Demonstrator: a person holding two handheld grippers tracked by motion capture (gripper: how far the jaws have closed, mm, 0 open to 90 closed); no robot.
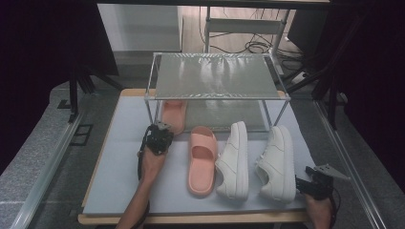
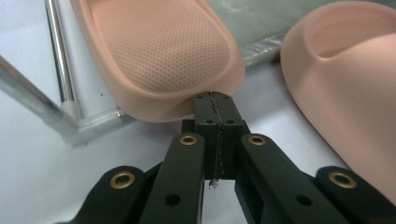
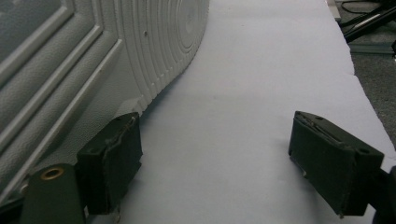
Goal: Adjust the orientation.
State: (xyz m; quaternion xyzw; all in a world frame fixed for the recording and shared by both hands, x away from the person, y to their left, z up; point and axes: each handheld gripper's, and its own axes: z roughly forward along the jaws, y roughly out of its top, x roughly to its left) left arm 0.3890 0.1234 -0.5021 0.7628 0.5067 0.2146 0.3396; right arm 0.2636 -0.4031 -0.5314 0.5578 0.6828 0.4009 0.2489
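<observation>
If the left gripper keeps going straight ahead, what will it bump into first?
Most likely the pink slipper lying partly under the metal rack. The left gripper has its jaws shut, tips right at the slipper's heel edge, apparently already touching it.

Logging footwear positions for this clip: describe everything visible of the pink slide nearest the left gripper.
The pink slide is a soft-looking foam or rubber sandal with a dotted footbed. It lies flat, its front part under the metal-framed shelf, heel end sticking out toward the person. The shut left gripper has its tips against the heel rim.
</observation>
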